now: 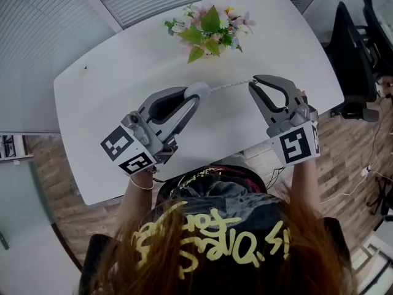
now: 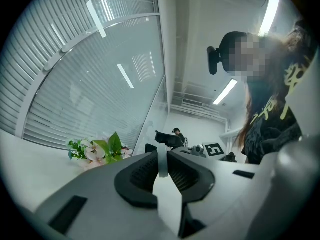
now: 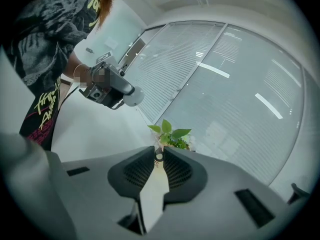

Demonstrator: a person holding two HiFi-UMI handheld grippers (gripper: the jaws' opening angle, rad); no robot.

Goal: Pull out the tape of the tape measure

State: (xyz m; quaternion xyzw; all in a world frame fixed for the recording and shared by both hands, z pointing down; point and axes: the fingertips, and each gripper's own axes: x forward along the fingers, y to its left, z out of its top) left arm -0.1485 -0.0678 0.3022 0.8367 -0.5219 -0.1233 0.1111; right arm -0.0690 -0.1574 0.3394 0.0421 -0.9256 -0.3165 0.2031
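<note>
Case (image 1: 199, 90) is clamped in left gripper (image 1: 194, 98), tape (image 1: 230, 85) end pinched in right gripper (image 1: 253, 85), kept apart for tension.

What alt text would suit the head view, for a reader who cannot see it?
The left tool grips a round white tape measure and the right tool holds its tape, stretched between them above a white table. Flowers lie beyond.
</note>
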